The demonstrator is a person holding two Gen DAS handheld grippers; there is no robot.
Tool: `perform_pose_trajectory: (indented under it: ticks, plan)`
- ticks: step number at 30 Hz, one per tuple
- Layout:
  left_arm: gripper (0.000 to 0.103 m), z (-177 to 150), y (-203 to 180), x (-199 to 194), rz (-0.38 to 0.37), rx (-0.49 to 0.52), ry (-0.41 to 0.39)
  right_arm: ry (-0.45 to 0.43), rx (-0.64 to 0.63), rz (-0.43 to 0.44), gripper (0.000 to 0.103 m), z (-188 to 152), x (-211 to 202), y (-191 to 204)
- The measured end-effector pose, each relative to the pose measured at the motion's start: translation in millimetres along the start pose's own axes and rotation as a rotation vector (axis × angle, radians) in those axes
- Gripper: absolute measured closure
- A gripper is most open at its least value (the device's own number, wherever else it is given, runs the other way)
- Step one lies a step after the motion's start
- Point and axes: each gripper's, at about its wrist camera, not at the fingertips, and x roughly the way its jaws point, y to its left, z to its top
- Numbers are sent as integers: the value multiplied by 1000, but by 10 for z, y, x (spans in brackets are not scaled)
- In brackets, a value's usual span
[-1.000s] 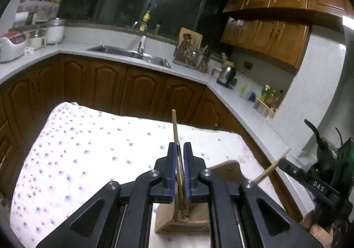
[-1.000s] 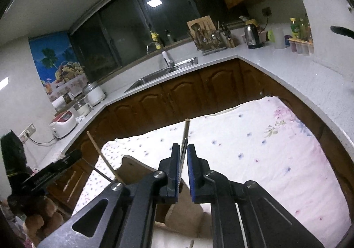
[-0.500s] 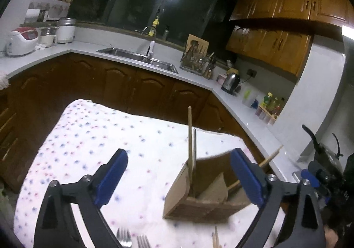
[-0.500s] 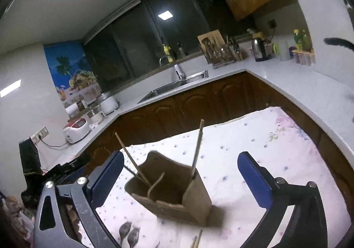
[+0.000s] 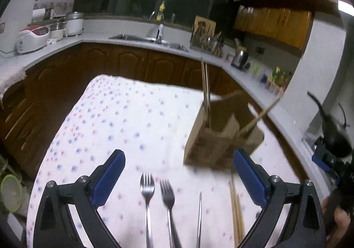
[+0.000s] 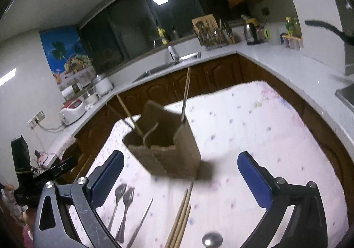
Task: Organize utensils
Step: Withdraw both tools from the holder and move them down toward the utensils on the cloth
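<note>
Brown cardboard forms the open-topped utensil holder that stands on our desk, which is covered with a white cloth dotted in blue and pink. We see the holder divided inside by cardboard partitions. Two thin wooden chopsticks stand nearly upright together in the holder's corner compartment on the left of the left wrist view, and another wooden chopstick leans outward from the compartment on the opposite side. We hold our left gripper low over the near part of the desk with its blue-padded jaws spread wide, holding nothing. Between those jaws two silver metal forks lie side by side on the cloth, tines pointing toward the holder. Just beside them lies a slim metal rod-like utensil; we cannot tell what kind it is. Further toward the right jaw a small bundle of loose wooden chopsticks lies flat, its far ends close to the holder's base. Our right gripper also hovers with its blue-padded jaws spread wide and nothing between the pads. In its view the holder sits beyond the jaws, with the forks, the metal utensil and the loose chopsticks lying on the cloth in front of it.
</note>
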Motion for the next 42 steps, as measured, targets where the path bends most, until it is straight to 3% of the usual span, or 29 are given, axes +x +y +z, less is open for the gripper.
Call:
perform_pose_trajectory:
  ticks: [11,23,28,35,37,42]
  plan:
    - [4,-287,-225,12,38,80,122,129,-5,-89,0,-368,91,-33]
    - [7,-428,-480,316,16,202,214,207,-30,-93,2,-508,314,-34]
    - [29,-461,-505,598,-9,220,282,260,-37,-90,28,-520,527,-31]
    - [42,-478,-521,906,-44,219,354,319,-35,-83,49,-575,798,-50]
    - [52,-481,-524,1005,-47,209,381,341,-39,-81,55,-597,909,-46]
    - [55,-476,-560,1186,-58,205,417,398,-49,-98,75,-671,1226,-53]
